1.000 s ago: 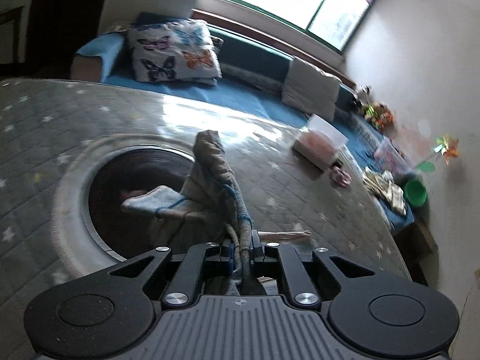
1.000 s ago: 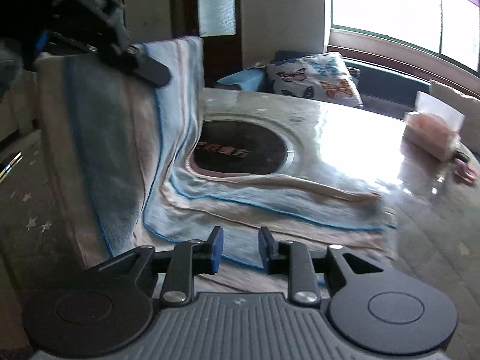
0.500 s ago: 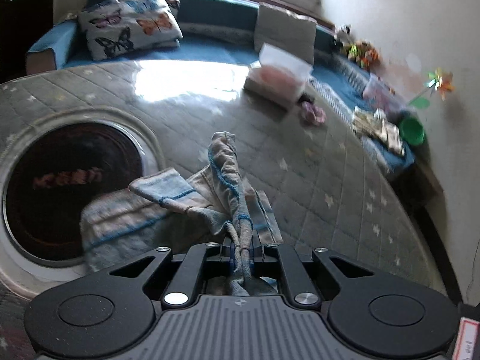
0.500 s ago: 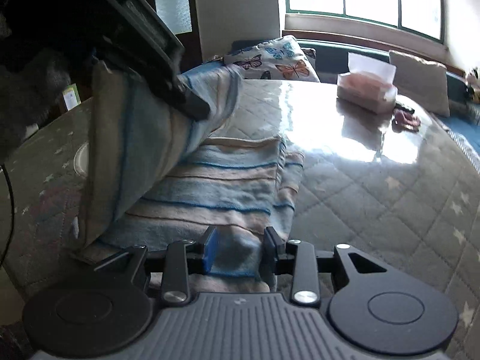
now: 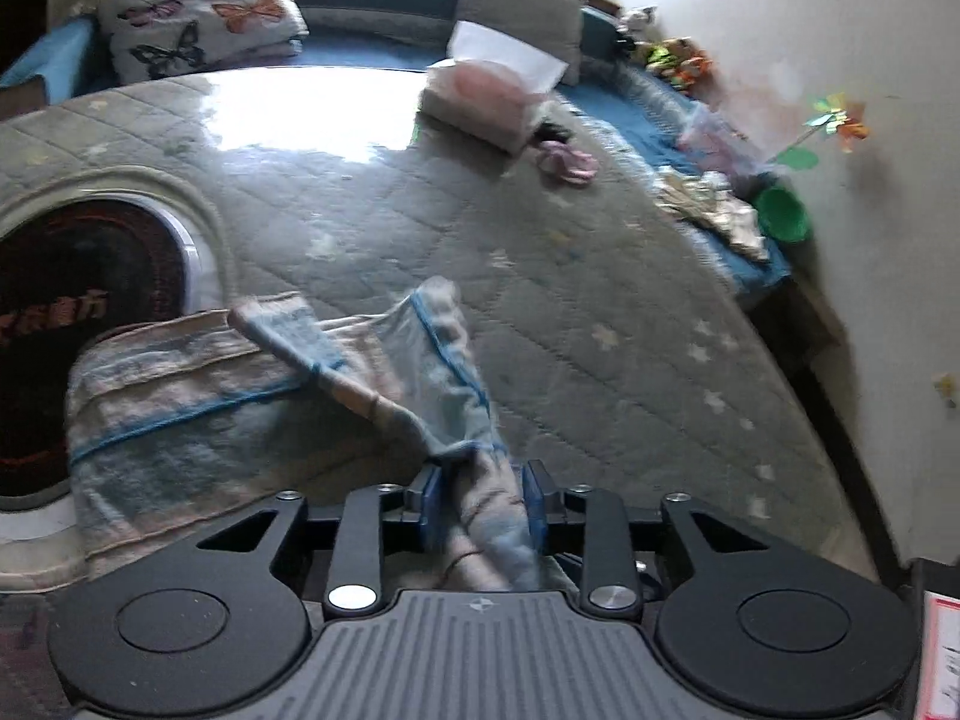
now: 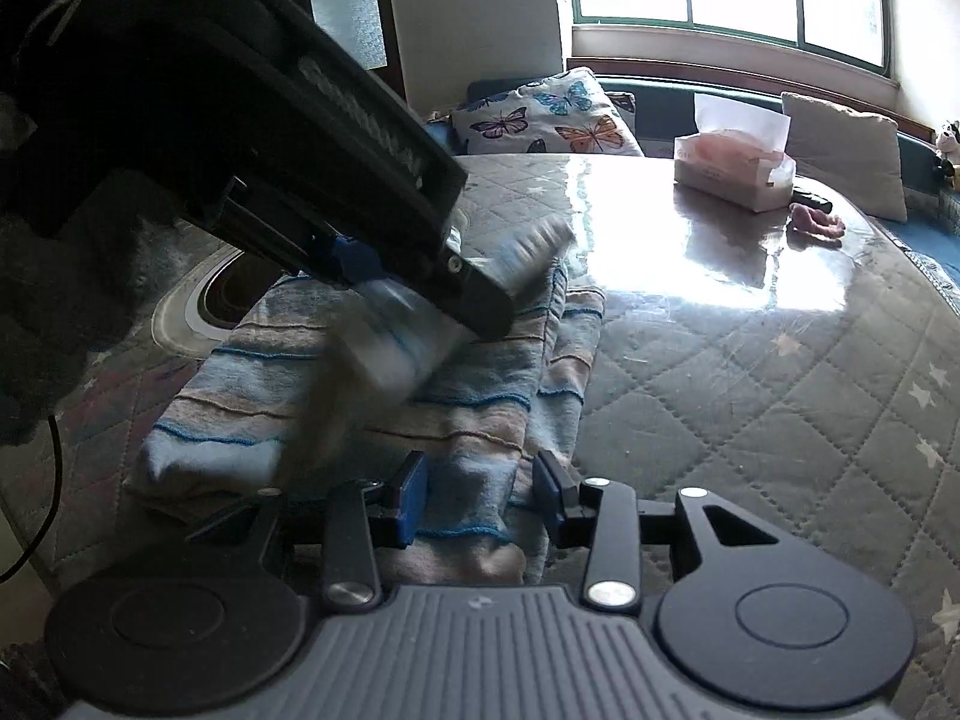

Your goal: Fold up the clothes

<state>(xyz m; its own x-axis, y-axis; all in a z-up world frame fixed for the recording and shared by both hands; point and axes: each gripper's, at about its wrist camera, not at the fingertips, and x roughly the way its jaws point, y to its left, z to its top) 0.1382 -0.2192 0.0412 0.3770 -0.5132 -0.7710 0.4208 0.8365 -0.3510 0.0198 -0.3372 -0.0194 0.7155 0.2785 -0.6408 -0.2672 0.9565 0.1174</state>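
Note:
A blue and beige striped garment [image 5: 180,420] lies in a folded heap on the quilted table cover [image 5: 600,300]. My left gripper [image 5: 482,498] sits low over its right end. Its jaws are opening, and a blurred bunch of the cloth still hangs loosely between the blue pads. In the right wrist view the left gripper's finger [image 6: 474,300] reaches over the garment [image 6: 360,372] from the upper left. My right gripper [image 6: 480,498] is at the garment's near edge. Its jaws are opening too, and a fold of cloth lies between the pads without being pinched.
A dark round inset [image 5: 72,330] in the table lies left of the garment. A tissue box [image 5: 480,102] and a small pink item [image 5: 567,162] sit at the far side. Beyond are a butterfly pillow [image 5: 198,30] and a bench with a green bowl [image 5: 780,213].
The left gripper carried the raised part of the garment across and down onto the rest, then its jaws parted from a tight pinch. The right gripper's jaws widened a little.

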